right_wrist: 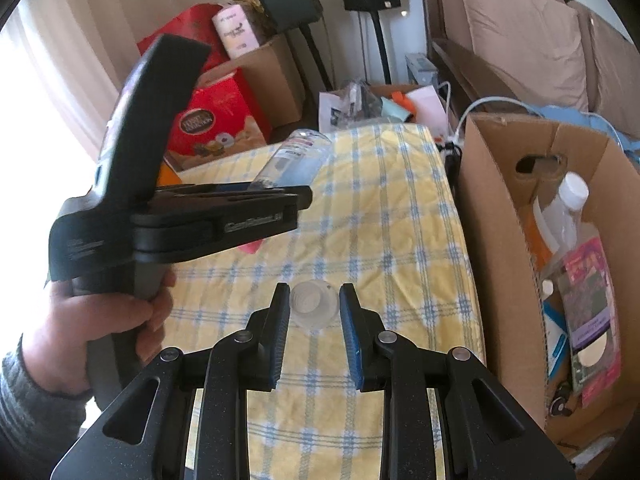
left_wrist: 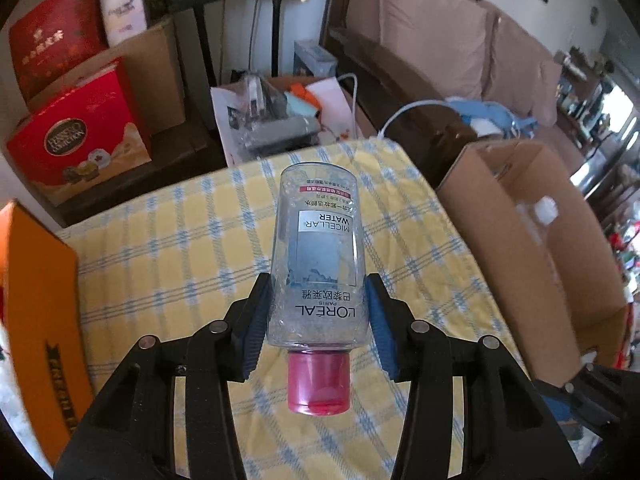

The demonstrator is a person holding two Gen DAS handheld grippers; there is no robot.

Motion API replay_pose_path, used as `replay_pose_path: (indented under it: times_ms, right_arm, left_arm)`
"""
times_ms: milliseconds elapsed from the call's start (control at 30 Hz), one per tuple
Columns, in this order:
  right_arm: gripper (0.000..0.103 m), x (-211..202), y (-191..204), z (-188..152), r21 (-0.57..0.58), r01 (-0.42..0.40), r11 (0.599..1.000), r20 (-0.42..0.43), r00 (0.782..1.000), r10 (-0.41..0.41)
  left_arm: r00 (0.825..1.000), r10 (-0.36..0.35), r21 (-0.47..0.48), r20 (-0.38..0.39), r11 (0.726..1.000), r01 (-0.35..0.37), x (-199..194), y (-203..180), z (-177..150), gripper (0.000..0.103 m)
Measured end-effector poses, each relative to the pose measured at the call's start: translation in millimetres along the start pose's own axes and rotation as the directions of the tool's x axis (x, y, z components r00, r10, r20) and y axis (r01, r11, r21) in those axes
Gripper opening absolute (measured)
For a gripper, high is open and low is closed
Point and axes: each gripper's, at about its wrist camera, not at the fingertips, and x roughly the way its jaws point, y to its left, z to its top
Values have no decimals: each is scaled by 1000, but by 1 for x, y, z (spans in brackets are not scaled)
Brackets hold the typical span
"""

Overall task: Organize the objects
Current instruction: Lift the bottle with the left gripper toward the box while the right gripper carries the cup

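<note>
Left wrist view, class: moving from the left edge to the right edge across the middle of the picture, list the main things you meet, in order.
Orange box → yellow checked cloth → micellar water bottle, clamped in the left gripper → open cardboard box.

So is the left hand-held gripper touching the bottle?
Touching. The left wrist view shows the left hand-held gripper with both blue pads pressed on the bottle.

The left claw (left_wrist: pixel 318 308), gripped by a bare hand (right_wrist: pixel 108 316), pinches inward, both blue pads pressed. The right claw (right_wrist: pixel 314 308) hangs level, fingers slightly parted.
</note>
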Motion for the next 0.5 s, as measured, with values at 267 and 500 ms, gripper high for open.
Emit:
replay_pose_path:
  times_ms: [267,500]
  right_arm:
    - [25,-14,31,14,-33,-25,999,22,999,26]
    - [25,-18,72,23,-91,-71,993,28,997,74]
  left_arm:
    - [999,1,-35,32,999,0,-49,30,-4,43]
    - [998,2,-86,57,996,3,-90,66,-10,43]
